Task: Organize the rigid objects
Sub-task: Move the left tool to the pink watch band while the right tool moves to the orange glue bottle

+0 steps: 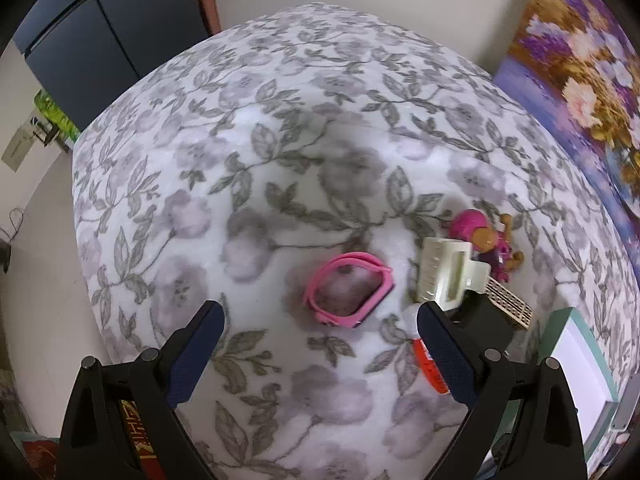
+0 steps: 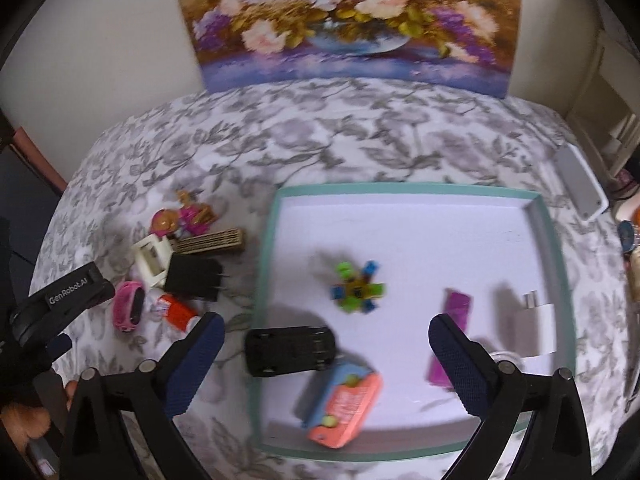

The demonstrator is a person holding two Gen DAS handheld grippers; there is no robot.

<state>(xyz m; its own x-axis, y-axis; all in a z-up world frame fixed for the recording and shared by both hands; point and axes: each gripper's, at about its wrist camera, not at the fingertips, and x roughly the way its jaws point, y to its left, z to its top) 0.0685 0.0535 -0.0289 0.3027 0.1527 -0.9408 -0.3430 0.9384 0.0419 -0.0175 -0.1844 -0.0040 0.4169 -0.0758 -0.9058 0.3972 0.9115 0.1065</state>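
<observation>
A teal-rimmed white tray [image 2: 554, 240] lies on the floral bedcover. In it are a black toy car [image 2: 290, 350] against the left rim, a coral and blue toy [image 2: 346, 404], a green and blue spinner [image 2: 356, 290], a purple bar [image 2: 450, 340] and a white piece [image 2: 532, 324]. Left of the tray lie a pink watch band [image 2: 128, 306], a cream clip [image 2: 152, 260], a black block [image 2: 194, 276], a tan comb [image 2: 212, 240], a pink doll [image 2: 182, 216] and an orange tube [image 2: 176, 310]. My right gripper [image 2: 326, 354] is open above the tray's near left part. My left gripper [image 1: 320, 344] is open and empty, just short of the pink watch band [image 1: 348, 288].
A flower painting [image 2: 348, 20] leans on the wall behind the bed. A silver phone [image 2: 580, 184] lies at the bed's far right. In the left wrist view the cream clip [image 1: 444, 272] and pink doll [image 1: 486, 240] sit right of the band, with a dark cabinet [image 1: 100, 36] beyond the bed.
</observation>
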